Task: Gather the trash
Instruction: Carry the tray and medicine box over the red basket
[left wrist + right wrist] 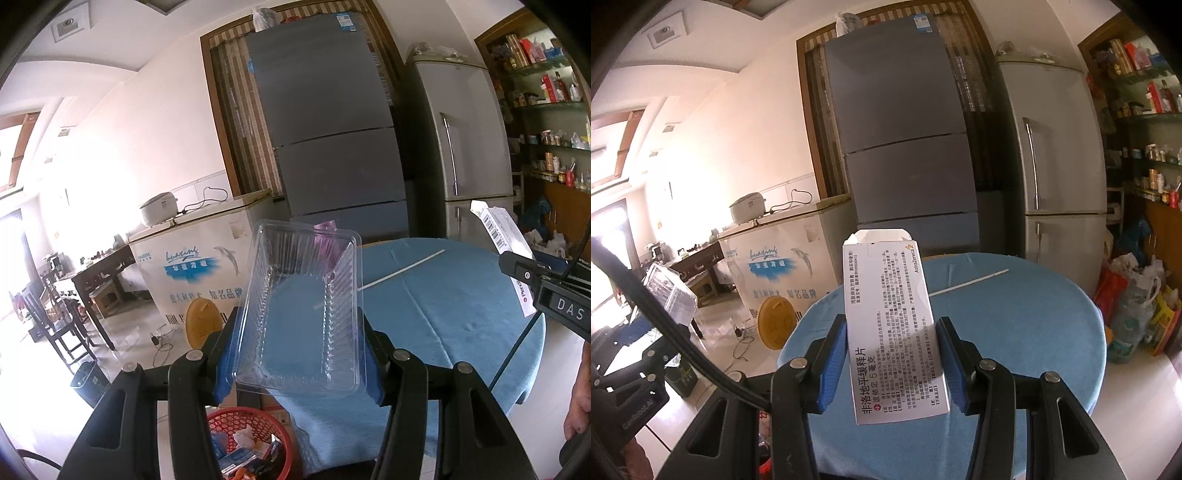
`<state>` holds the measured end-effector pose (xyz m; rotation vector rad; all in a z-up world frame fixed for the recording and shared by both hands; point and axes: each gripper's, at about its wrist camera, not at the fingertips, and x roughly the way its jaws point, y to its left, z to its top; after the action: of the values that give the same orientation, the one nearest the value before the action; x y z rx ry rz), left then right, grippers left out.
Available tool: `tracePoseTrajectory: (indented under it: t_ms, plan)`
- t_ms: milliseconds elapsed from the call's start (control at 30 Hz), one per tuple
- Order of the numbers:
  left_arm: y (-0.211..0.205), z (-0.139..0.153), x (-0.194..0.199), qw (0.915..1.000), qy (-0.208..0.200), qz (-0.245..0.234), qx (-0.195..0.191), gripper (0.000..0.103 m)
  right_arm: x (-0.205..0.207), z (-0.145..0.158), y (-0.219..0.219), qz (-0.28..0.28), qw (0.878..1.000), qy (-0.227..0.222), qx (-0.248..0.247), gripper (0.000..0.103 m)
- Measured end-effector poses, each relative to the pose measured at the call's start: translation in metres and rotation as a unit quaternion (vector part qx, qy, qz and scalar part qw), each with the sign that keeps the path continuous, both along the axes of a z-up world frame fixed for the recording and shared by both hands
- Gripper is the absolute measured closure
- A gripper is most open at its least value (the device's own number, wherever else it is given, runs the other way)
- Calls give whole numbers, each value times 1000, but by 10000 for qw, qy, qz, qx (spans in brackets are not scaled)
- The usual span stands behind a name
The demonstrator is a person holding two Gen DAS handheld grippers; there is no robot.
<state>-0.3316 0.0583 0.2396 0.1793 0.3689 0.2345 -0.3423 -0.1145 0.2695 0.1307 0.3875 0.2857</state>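
A clear plastic tray [303,295] stands tilted up between the blue pads of my left gripper [300,321], which is shut on its two long sides. Below it, beside the table edge, a red mesh basket [221,424] holds several scraps and wrappers. My right gripper [892,325] is shut on a white medicine box [890,314] with an open top flap; the same box [506,236] shows at the right of the left wrist view. Both grippers hover at the near edge of a round table with a blue cloth [1034,332]. A thin white stick [967,282] lies on the cloth farther back.
Behind the table stand a dark grey fridge [332,129] and a silver fridge [461,140], with a white chest freezer [199,258] to the left. A black bin [88,380] and dark chairs are on the floor at left. Bags [1137,306] are piled at right.
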Motion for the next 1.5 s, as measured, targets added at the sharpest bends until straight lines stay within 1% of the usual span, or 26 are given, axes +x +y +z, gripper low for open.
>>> tracePoseTrajectory:
  t_ms: [367,800,1167,1500]
  plan:
    - [3,-1,0,10000,17,40,16,46,5,-3,1,95,9998,120,82,52]
    - [9,-7,3,9998,56,180,-8,46,12,-10,9,303,9993,237,2,52]
    - [10,-10,7,9996,97,249,-45,46,14,-14,9,441,9988,193,-43,52]
    - [12,-12,9,9995,140,285,-84,46,24,-18,7,556,9981,250,-70,52]
